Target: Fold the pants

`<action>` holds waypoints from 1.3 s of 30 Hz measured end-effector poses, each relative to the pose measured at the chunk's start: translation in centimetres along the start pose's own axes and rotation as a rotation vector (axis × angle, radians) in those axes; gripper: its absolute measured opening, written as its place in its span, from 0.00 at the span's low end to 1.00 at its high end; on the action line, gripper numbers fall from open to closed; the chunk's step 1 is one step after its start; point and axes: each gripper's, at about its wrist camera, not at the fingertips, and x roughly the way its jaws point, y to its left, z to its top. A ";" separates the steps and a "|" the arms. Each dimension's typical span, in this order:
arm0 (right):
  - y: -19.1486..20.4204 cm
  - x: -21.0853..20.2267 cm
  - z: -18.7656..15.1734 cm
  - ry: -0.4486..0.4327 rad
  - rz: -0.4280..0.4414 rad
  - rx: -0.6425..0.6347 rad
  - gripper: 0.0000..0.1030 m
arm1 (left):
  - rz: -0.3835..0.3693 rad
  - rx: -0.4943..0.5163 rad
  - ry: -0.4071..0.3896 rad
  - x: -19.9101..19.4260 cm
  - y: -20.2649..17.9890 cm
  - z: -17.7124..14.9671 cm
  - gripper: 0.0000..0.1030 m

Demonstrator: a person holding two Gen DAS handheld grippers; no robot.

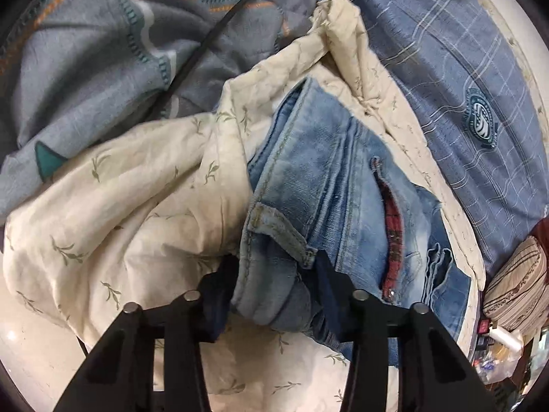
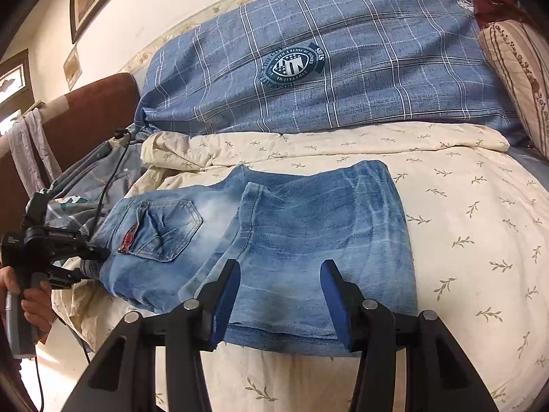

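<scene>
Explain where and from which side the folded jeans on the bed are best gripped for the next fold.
Probably at both ends of the jeans: the left gripper at the bunched waistband beside the back pocket, the right gripper at the near stacked hem edge. Both edges overhang toward the person, so pads can slide over and under the layers.

Evenly lit indoor views, soft and fairly bright, with no hard shadows. Strong fisheye bending in both, straight edges bowed and black vignette filling the corners. In the left wrist view, small glare spot on the pale floor (image 1: 8,334) at lower left; mild softness and compression smear across the cloth. In the right wrist view, daylight glowing through a window (image 2: 12,79) at the left edge, a slightly washed-out wall (image 2: 144,7), and soft shading under the jeans (image 2: 291,237). Near black gripper parts dark and detail-poor.
</scene>
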 end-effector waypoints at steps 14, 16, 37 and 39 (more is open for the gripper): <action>0.3 0.0 -0.2 -0.001 -0.018 -0.025 0.51 | -0.022 0.033 -0.038 -0.3 -0.5 0.1 0.42; 0.2 0.0 -0.2 -0.005 -0.015 -0.016 0.51 | -0.016 0.056 -0.052 -0.8 -1.0 0.2 0.37; -2.0 1.8 -0.6 0.011 -0.017 0.027 0.47 | 0.056 0.489 -0.278 -7.2 -11.9 -3.9 0.28; -4.5 0.5 -0.5 -0.024 -0.038 0.123 0.47 | 0.053 0.566 -0.299 -7.8 -14.2 -5.2 0.28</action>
